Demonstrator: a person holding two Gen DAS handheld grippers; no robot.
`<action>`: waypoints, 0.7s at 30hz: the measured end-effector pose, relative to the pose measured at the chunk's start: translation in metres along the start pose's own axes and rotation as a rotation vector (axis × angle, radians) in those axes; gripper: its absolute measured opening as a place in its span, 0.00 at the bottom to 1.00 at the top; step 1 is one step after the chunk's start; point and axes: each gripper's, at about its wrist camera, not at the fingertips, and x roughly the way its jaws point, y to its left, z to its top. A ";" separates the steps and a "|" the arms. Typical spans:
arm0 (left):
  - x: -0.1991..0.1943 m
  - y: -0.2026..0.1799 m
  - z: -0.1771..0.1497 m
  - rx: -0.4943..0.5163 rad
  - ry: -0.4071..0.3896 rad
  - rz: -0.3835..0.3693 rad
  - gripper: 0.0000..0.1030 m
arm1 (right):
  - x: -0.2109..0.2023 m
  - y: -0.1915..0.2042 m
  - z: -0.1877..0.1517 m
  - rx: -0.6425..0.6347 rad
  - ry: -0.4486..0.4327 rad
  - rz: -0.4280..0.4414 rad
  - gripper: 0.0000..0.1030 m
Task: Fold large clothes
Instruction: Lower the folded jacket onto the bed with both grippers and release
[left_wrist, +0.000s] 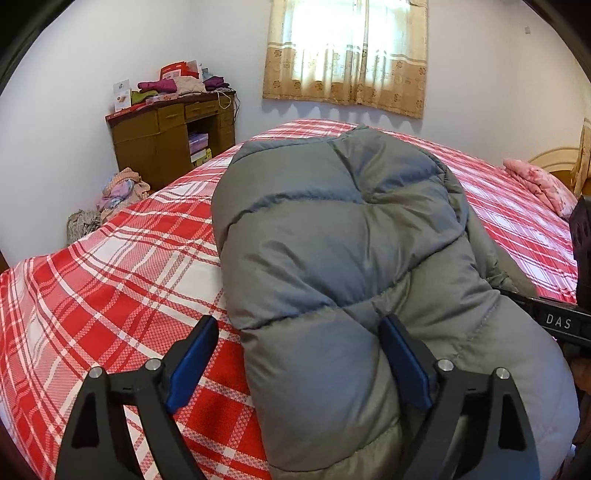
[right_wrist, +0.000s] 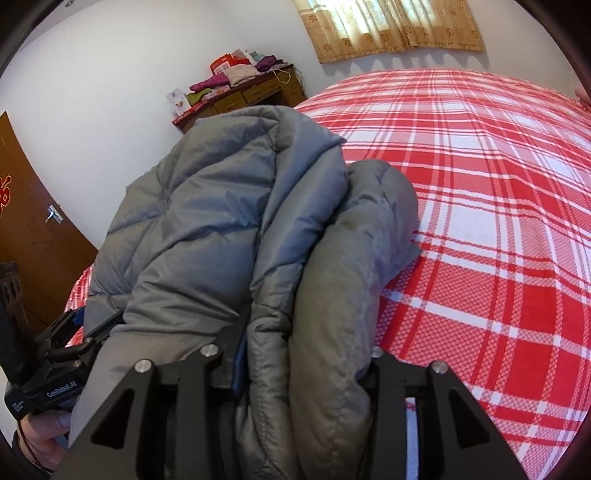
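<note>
Left gripper (left_wrist: 299, 354) spread wide, astride the grey jacket's (left_wrist: 332, 229) edge on the bed (left_wrist: 110, 288), gripping nothing; right gripper (right_wrist: 303, 369) part-open, a jacket fold bunched between its fingers

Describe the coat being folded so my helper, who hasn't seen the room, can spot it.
Find the bed with the red and white checked sheet. On its near side lies the coat, folded into a bundle. It is puffy, quilted and plain grey, unlike the pink pillow at the far end.

White letters "DAS" stand on the black body of the right gripper (left_wrist: 561, 321), seen from the left wrist. "GenRobot.AI" stands on the left gripper (right_wrist: 61, 389); a smaller label beside it is unreadable.
</note>
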 end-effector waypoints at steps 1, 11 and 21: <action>0.002 0.001 -0.001 -0.004 0.001 -0.002 0.90 | 0.000 -0.001 0.000 0.001 -0.001 -0.005 0.44; 0.012 0.008 -0.004 -0.050 0.007 -0.023 0.95 | 0.007 -0.006 0.000 0.021 0.001 -0.037 0.58; -0.072 0.002 0.023 -0.019 -0.143 0.061 0.95 | -0.068 0.027 0.008 -0.035 -0.092 -0.175 0.69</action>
